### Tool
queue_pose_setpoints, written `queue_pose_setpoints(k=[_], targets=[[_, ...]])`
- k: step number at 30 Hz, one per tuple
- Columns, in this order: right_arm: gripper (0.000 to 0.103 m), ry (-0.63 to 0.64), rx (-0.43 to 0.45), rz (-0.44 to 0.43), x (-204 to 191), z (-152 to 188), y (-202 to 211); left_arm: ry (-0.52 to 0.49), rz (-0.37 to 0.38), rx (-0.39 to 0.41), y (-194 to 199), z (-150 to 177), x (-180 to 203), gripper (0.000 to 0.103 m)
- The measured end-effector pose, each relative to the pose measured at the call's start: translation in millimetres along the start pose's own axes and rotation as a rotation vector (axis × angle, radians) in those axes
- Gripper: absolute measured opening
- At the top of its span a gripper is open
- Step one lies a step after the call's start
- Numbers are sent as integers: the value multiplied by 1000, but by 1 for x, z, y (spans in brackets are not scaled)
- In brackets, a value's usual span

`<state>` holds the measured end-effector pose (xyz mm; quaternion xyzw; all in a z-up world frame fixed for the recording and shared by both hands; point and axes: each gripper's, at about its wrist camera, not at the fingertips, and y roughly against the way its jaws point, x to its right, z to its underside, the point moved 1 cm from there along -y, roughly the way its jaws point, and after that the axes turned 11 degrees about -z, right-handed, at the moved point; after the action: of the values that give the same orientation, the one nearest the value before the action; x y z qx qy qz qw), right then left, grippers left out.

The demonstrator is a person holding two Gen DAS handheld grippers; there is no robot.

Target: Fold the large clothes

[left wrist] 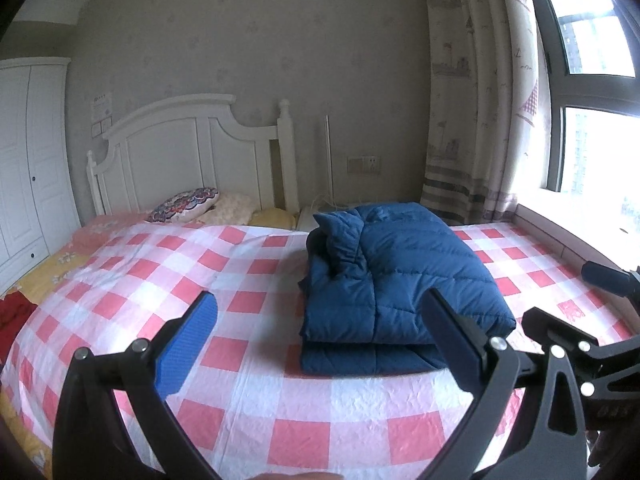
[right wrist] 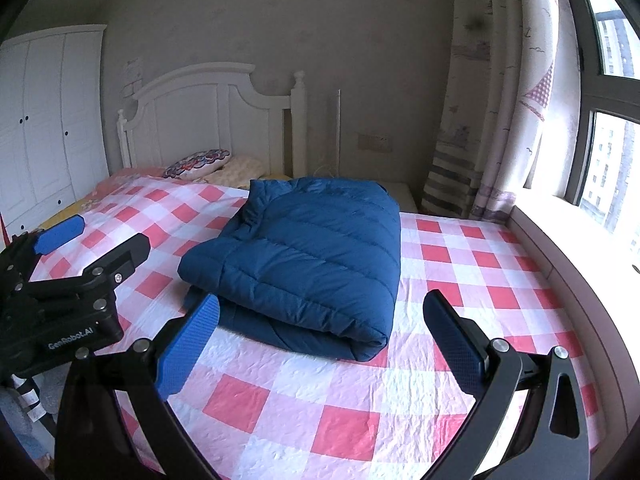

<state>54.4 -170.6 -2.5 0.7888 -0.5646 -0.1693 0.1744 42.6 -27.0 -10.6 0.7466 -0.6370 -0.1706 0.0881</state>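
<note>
One folded blue jacket (right wrist: 304, 256) on checked bedspread (right wrist: 460, 280).

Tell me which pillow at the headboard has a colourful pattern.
The patterned pillow, farthest left of the pillows. The cream pillow beside it is plain and fluffy.

White lettering "GenRobot.AI" runs along the black body of the left gripper (right wrist: 92, 248), seen from the right wrist view. No other text is legible; the wall papers are too blurred.

Both grippers have black frames, silver screws, blue textured fingers (right wrist: 188, 344) and white "GenRobot.AI" lettering.
</note>
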Motion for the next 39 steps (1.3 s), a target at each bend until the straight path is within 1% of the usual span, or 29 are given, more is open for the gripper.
queue_pose_setpoints(k=[20,39], targets=[[98,21,-9,-19,-7,2,-3,1,1,-6,1,1,-2,101],[98,20,-9,-18,-7,3,-3,-1,6,-20,1,8,-4,101]])
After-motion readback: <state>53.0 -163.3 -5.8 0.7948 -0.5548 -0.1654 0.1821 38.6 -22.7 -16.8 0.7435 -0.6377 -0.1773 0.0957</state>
